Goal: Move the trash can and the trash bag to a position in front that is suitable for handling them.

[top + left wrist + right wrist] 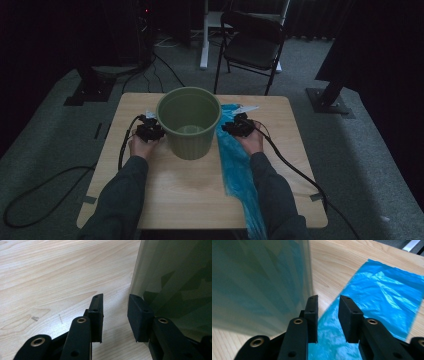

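Overhead, both unclenched claws, left claw (151,123) and right claw (231,125), flank the bin (189,122); bag (372,297) underneath.

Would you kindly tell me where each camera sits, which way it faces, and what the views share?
High view: above the person's side, looking forward and down on the light wooden table; both sleeved forearms, left gripper and right gripper show.
Left gripper view: rides the left gripper, looking along its open black fingers beside the green ribbed plastic bin.
Right gripper view: rides the right gripper, fingers apart above the blue plastic bag.
All share bin and table.
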